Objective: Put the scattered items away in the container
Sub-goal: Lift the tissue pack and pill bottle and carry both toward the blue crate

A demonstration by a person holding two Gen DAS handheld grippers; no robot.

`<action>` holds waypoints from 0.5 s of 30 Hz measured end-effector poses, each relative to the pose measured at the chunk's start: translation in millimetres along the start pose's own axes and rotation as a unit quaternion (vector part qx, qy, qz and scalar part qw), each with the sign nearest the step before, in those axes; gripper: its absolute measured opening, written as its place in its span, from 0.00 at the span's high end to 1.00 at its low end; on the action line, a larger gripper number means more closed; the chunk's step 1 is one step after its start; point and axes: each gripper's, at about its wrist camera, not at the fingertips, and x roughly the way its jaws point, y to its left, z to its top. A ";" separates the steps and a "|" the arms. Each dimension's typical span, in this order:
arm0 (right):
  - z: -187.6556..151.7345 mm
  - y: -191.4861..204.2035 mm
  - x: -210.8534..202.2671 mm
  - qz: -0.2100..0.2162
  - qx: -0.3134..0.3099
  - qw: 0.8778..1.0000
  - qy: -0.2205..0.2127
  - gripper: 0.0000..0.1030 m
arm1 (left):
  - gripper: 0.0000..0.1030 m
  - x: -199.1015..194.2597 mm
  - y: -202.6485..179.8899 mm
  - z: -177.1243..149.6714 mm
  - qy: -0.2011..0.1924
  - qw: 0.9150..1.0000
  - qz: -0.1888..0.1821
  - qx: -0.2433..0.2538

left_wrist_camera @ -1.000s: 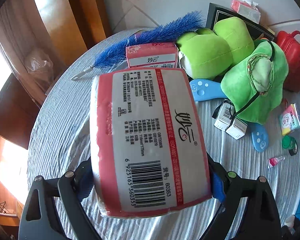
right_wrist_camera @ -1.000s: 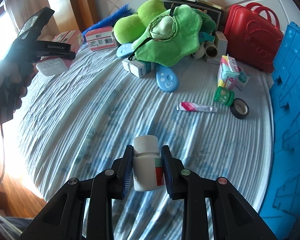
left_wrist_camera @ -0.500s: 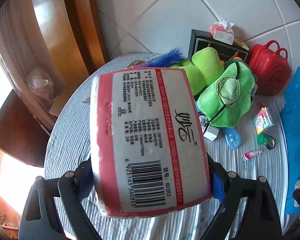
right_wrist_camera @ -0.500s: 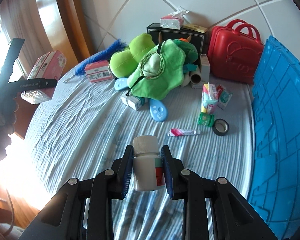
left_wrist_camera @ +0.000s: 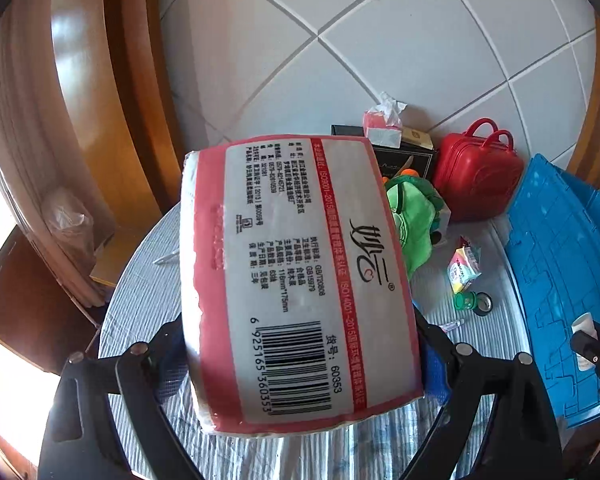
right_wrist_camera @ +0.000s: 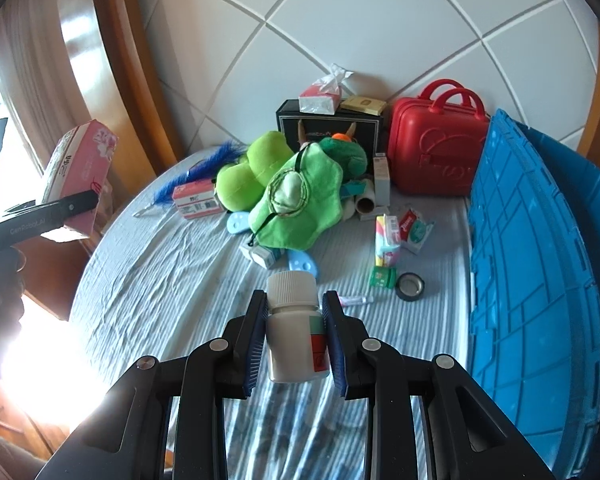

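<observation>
The left gripper was clamped wide across a big pink-and-white tissue pack, its long axis running away from the jaws and filling most of that hand's view. The right gripper was pinched tight on a small white pill bottle, cap pointing away from the hand, bottle upright between the pads. Both loads hung clear above the striped tablecloth, touching nothing else. And the blue crate, the container for all this, stood along the right edge of the table, its ribbed wall facing the clutter. From the right hand it lay just off to the right, so that hand looked the nearer; the left had the whole cloth to cross. The crate's top rim was the edge to clear, and I judged the long pack would need more height there than the bottle. The open stretch of cloth in front was free; the green plush toy, the red case and the black tape roll sat toward the back.
</observation>
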 end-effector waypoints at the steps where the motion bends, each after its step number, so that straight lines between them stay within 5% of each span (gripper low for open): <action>1: 2.5 0.8 -5.4 0.001 0.000 1.000 -0.005 0.73 | 0.11 -5.5 -2.5 2.3 -0.006 1.000 -0.001 0.004; 15: 28.7 0.0 -66.7 0.003 -0.006 0.999 -0.046 0.73 | 0.11 -57.0 -25.5 21.8 -0.051 0.999 -0.009 0.016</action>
